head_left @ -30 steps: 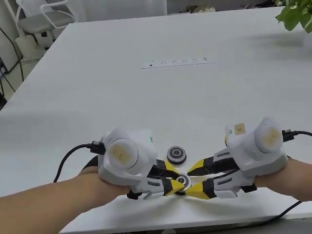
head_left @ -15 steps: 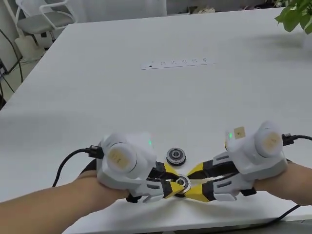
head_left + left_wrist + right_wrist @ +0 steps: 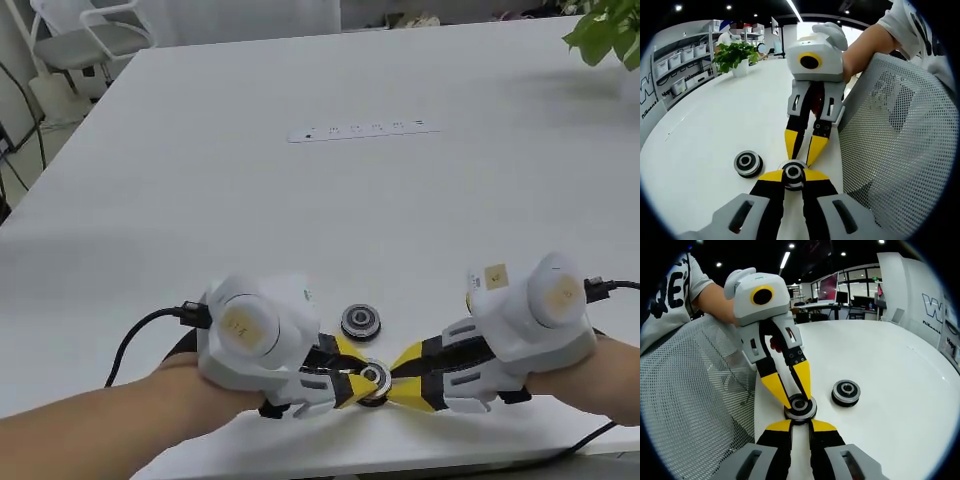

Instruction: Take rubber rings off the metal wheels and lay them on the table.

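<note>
I am looking down at a white table (image 3: 300, 200). Two small metal wheels sit close to its near edge.

The near wheel (image 3: 372, 378) is between the tips of both claws, which meet over it from opposite sides. The left claw (image 3: 350, 385) comes in from the left. Its yellow-tipped jaws are drawn in narrow, one on each side of this wheel, and they hold it. The right claw (image 3: 402, 383) comes in from the right. Its jaws are also narrow, with the tips touching the wheel's outer edge. I cannot tell whether they have a grip on it.

The second wheel (image 3: 361, 320) lies flat on the table just beyond the first, apart from both claws. In the right gripper view it carries a black rubber ring (image 3: 846, 401) around its rim.

Farther back on the table lies a flat white power strip (image 3: 355, 130). Green plant leaves (image 3: 605, 35) show at the far right corner. A white chair (image 3: 90, 40) stands past the far left corner.

In both gripper views a grey mesh chair back (image 3: 895, 130) stands beside the table edge.
</note>
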Motion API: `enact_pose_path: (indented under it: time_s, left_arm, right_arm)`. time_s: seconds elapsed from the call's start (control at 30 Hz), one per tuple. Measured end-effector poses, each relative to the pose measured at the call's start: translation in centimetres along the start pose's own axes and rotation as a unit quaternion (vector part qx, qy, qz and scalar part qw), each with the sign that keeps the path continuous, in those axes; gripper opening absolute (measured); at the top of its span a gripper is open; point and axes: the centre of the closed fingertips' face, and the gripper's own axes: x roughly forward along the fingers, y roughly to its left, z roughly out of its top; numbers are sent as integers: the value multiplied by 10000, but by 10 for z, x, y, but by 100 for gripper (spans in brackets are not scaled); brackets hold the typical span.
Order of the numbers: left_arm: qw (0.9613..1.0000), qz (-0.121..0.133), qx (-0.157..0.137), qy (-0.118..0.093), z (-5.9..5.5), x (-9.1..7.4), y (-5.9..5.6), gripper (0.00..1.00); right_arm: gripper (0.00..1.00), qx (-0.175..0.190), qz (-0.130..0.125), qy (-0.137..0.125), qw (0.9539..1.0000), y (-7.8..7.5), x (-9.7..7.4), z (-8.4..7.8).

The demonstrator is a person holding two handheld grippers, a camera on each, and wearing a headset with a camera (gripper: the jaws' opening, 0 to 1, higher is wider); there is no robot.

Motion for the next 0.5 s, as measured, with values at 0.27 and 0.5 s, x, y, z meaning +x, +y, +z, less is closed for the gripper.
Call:
enact_pose_path:
  time_s: [0.27,0.5]
  left_arm:
    - [10000,-19,11,-27,0,0,0,8]
    - [10000,-7,13,-28,0,0,0,8]
  right_arm:
    - [6,19,-8,-2,10000,-1,-1,-1]
    - [1,38,-51,-20,10000,-3,-2,-1]
